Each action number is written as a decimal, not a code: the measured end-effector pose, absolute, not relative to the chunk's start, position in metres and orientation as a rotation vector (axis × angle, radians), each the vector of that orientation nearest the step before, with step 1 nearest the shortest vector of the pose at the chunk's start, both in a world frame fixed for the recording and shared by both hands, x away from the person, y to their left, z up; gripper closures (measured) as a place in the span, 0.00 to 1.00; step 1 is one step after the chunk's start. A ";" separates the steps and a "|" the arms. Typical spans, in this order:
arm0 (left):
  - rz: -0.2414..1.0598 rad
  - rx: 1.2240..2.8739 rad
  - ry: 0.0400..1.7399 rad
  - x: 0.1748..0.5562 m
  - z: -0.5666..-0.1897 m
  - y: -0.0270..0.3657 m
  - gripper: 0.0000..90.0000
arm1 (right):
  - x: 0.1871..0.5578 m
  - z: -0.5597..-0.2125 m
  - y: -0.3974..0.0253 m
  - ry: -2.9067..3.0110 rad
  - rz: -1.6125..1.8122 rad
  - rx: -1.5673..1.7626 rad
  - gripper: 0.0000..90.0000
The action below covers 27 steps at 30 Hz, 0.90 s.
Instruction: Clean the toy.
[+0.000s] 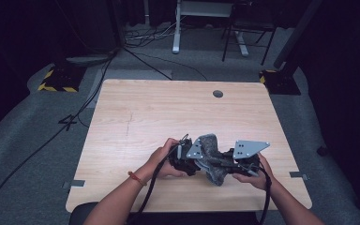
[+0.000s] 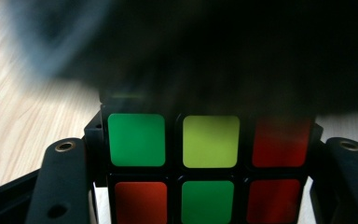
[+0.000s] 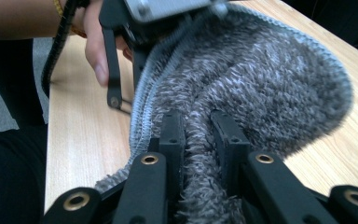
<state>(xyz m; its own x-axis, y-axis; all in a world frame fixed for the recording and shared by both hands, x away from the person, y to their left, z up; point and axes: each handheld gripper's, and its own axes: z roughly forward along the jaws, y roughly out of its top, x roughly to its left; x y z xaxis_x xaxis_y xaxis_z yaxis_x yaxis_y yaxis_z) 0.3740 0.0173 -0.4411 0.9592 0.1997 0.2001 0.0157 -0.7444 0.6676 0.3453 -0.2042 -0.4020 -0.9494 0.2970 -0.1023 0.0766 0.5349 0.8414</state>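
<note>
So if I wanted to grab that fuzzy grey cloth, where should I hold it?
Probably by a bunched fold along its edge, coming in from the side. The fuzzy grey terry cloth is soft and floppy, so a pinched ridge gives the jaws something thick to squeeze. The right hand-held gripper does just that, clamped on a fold, while the left hand-held gripper holds a colourful puzzle cube.

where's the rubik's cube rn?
The multicoloured Rubik's cube sits clamped between the left tongs in the left gripper view, near the table's front edge, with the fuzzy grey cloth draped against it.
</note>
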 end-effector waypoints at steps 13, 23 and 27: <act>0.313 2.365 0.128 0.371 -0.435 0.018 0.37 | 0.370 -0.423 -0.218 2.494 1.221 0.496 0.84; 0.351 2.389 0.176 0.378 -0.439 0.026 0.37 | 0.350 -0.419 -0.209 2.561 1.307 0.330 0.84; 0.321 2.371 0.191 0.379 -0.441 0.025 0.37 | 0.344 -0.412 -0.204 2.535 1.353 0.283 0.84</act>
<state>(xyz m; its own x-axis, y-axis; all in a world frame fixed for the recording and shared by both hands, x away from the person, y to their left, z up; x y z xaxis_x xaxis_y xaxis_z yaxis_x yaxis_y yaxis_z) 0.3786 0.0248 -0.4414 0.9579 0.2267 0.1762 0.0459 -0.7267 0.6854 0.3438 -0.2044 -0.4123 -0.9488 0.2874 -0.1307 0.0514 0.5492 0.8341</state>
